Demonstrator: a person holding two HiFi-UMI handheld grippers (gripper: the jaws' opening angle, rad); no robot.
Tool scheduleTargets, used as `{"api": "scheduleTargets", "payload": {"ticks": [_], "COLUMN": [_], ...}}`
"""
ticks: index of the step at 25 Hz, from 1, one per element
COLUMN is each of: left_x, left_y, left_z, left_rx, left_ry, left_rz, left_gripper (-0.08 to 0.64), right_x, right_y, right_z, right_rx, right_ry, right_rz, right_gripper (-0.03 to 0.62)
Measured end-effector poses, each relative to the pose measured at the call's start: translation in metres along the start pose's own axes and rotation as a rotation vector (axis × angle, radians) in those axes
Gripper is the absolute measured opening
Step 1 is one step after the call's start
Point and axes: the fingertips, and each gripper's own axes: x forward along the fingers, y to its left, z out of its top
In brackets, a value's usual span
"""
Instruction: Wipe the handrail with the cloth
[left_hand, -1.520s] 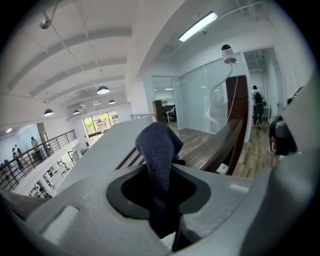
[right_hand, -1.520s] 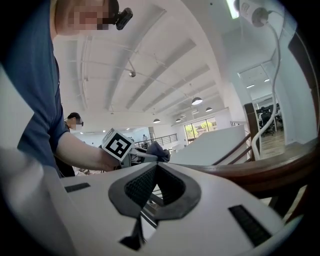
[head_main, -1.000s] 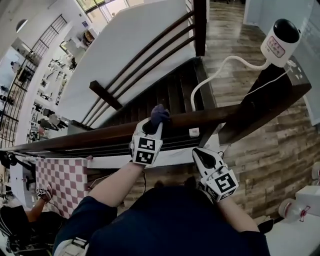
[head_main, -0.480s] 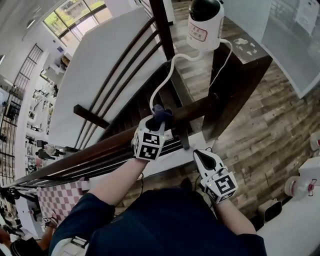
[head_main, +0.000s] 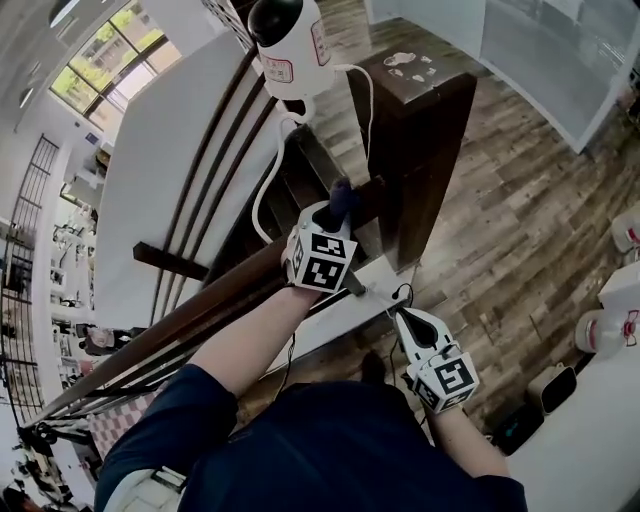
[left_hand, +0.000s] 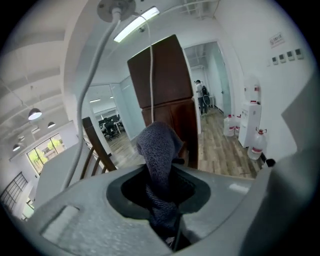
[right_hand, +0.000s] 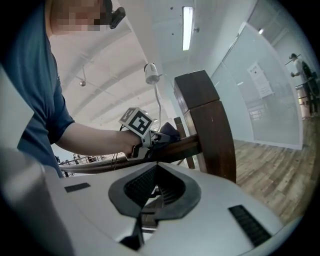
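Observation:
The dark wooden handrail (head_main: 215, 300) climbs from the lower left to a square newel post (head_main: 420, 120). On the rail, just short of the post, my left gripper (head_main: 335, 218) is shut on a dark blue-grey cloth (head_main: 341, 194). In the left gripper view the cloth (left_hand: 159, 150) sticks up out of the closed jaws, with the post (left_hand: 165, 85) behind it. My right gripper (head_main: 400, 316) hangs lower and to the right, off the rail, shut and holding nothing. Its own view shows the left gripper (right_hand: 150, 136), the cloth (right_hand: 169, 131) and the handrail (right_hand: 175, 149).
A white dome camera (head_main: 287, 42) stands by the post, its white cable (head_main: 262, 185) hanging over the stairs (head_main: 300, 175). Large water bottles (head_main: 603, 332) stand on the wood floor at the right. A glass partition (right_hand: 265, 95) lies beyond the post.
My left gripper has slid the cloth along the handrail up to the newel post. The head view has swung to follow. The right gripper has stayed low and shut.

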Motion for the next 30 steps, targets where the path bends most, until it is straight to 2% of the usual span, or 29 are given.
{"api": "scheduleTargets", "payload": {"ticks": [7, 13, 17, 20, 25, 30], "left_x": [0.030, 0.007, -0.023, -0.053, -0.109, -0.172], "left_y": [-0.034, -0.039, -0.025, -0.001, 0.054, 0.119], "left_z": [0.032, 0.019, -0.008, -0.035, -0.089, -0.156], "left_rx": [0.046, 0.067, 0.073, 0.051, -0.026, -0.140], "left_ry": [-0.031, -0.049, -0.034, -0.022, 0.006, 0.056], "left_rz": [-0.038, -0.065, -0.044, -0.002, 0.100, 0.237], "left_gripper": [0.092, 0.092, 0.092, 0.092, 0.092, 0.092], "right_x": [-0.018, -0.005, 0.019, 0.040, 0.071, 0.096], "right_y": [-0.020, -0.001, 0.024, 0.052, 0.115, 0.182], "right_z": [-0.005, -0.005, -0.004, -0.005, -0.014, -0.027], "right_rx": [0.008, -0.019, -0.047, -0.080, -0.113, -0.158], "right_ry": [0.004, 0.028, 0.043, 0.056, 0.091, 0.142], "right_rz": [-0.060, -0.010, 0.071, 0.141, 0.259, 0.392], "right_gripper": [0.011, 0.011, 0.011, 0.011, 0.011, 0.011]}}
